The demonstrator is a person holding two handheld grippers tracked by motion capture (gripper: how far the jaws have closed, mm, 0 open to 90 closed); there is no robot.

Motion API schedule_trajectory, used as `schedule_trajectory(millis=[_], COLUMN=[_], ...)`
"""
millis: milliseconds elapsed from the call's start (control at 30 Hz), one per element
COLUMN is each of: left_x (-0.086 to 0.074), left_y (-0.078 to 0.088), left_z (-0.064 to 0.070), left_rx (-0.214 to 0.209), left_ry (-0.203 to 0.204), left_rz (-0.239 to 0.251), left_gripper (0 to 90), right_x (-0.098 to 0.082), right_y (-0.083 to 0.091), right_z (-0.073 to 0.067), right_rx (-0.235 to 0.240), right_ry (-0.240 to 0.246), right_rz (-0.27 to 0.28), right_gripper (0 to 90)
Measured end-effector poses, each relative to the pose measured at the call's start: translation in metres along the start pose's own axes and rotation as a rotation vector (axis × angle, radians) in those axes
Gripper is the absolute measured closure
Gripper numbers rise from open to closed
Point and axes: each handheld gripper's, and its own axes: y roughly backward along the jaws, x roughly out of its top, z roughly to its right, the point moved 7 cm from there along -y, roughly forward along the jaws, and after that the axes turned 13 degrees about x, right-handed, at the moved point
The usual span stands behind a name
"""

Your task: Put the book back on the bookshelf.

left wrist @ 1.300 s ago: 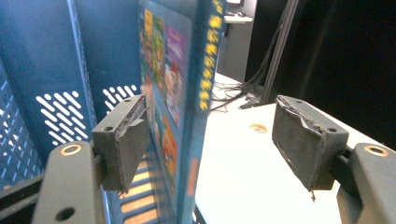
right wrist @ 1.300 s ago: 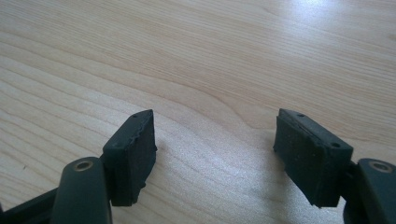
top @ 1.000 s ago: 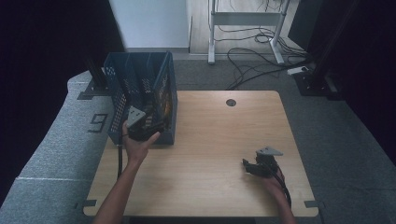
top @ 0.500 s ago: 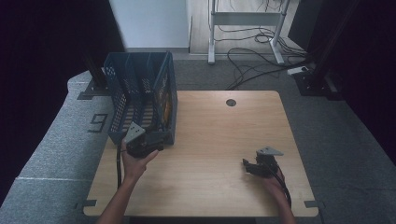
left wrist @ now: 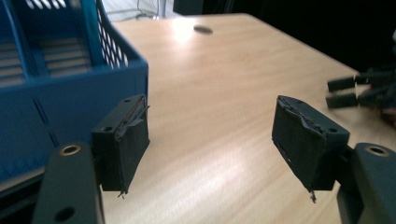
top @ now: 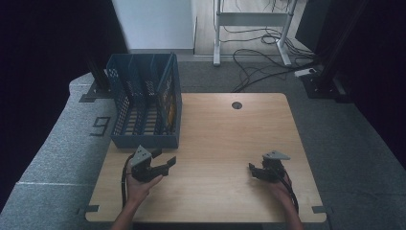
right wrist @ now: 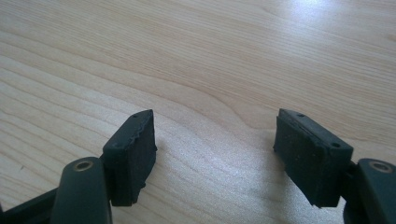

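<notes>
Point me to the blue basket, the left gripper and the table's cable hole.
blue basket [top: 143, 140]: high view, near front wall.
left gripper [top: 168, 163]: high view, midway between its open fingertips.
cable hole [top: 236, 105]: high view, centre of the dark hole.

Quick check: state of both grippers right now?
Left gripper: open, nothing between the jaws, beside the blue crate.
Right gripper: open, nothing between the jaws.

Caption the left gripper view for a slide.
Open left gripper empty above the wooden table, beside the blue basket.
</notes>
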Motion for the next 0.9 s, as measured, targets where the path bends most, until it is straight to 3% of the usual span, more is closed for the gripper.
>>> schedule_trajectory(millis=[500, 600, 900], left_x=[-0.040, -0.041, -0.042], left_y=[-0.007, -0.007, -0.006], left_z=[-0.003, -0.005, -0.005], left_rx=[0.015, 0.037, 0.051], left_ry=[0.021, 0.018, 0.017], left_rz=[-0.078, -0.068, -0.072], left_gripper=[27.1, 27.8, 26.6], right_x=[0.000, 0.000, 0.000], right_y=[0.000, 0.000, -0.001], right_z=[-0.001, -0.001, -0.001], right_rx=[-0.008, -0.007, -0.012], right_ry=[0.007, 0.006, 0.015], right_rz=[-0.004, -0.005, -0.010], right_gripper=[28.6, 28.6, 27.6])
